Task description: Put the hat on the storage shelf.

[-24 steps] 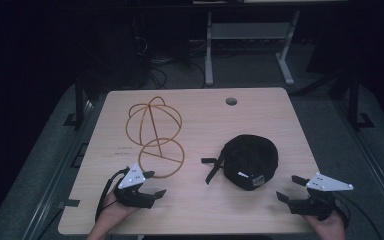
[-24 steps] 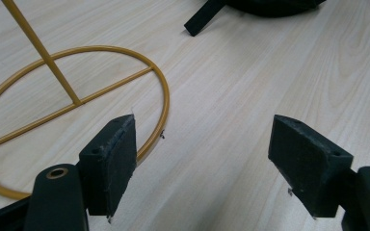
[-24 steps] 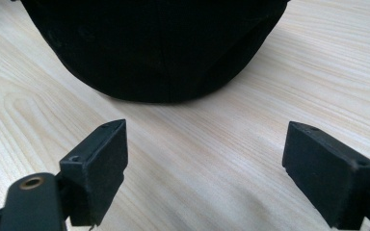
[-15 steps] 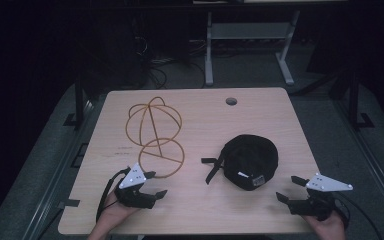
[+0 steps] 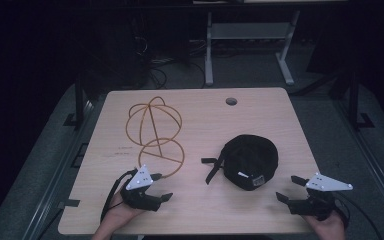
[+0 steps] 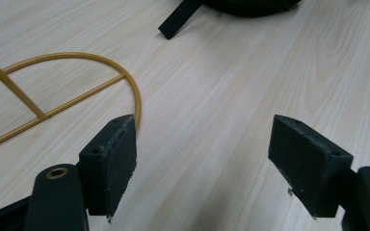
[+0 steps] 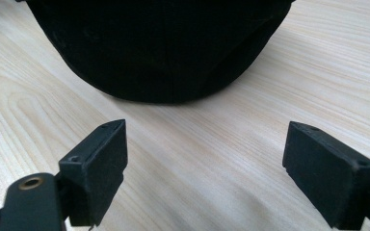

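The black cap [image 5: 250,161] lies on the near right part of the table [image 5: 200,220], with its round top up and its strap [image 5: 213,169] sticking out to the left; it sits flat like that, so you can reach its edge from the near side. The yellow wire frame [image 5: 153,131] stands to the left of the cap and a bit farther away, well apart from it; its bottom ring lies flat on the wood and its round cage rises behind, so it looks like a stand for the cap to go over.

Your right gripper [image 5: 286,189] rests near the right front edge of the table, just beside the cap and not touching it; its jaws stand wide open with nothing between them; in the right gripper view the cap's dark side [image 7: 164,48] is straight ahead, so I think you are lined up to take hold of it. Your left gripper [image 5: 163,188] rests at the near left, close to the near bend of the frame's ring; its jaws are wide open too and hold nothing; in the left gripper view the yellow wire [image 6: 125,79] curves past the left pad [image 6: 113,163] without being pinched; that hand looks ready to steady the frame.
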Motion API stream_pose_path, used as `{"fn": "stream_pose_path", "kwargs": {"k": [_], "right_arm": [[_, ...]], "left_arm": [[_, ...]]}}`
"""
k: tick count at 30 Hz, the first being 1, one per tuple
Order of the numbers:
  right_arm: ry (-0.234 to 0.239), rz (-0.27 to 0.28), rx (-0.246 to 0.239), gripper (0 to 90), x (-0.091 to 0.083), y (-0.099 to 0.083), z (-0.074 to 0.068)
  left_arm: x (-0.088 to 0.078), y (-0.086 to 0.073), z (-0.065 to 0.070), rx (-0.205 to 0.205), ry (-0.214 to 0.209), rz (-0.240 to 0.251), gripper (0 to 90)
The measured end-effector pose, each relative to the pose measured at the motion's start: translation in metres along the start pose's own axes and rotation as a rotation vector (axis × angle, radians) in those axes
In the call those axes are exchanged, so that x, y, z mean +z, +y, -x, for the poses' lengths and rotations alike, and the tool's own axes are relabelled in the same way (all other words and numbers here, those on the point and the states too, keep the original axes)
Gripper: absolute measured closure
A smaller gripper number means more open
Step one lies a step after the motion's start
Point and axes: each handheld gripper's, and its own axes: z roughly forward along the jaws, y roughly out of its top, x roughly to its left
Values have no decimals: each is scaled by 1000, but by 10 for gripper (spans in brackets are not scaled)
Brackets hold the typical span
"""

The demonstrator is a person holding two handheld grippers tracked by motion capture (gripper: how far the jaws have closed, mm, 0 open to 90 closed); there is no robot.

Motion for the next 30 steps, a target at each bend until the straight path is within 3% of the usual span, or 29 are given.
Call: {"fn": "stream_pose_path", "kwargs": {"k": [18, 30], "right_arm": [[6, 4, 3, 154, 3, 1, -2], [13, 18, 23, 154, 2, 0, -1]], "left_arm": [[7, 12, 9, 17, -47, 3, 251], [13, 41, 21, 54, -124, 21, 255]]}}
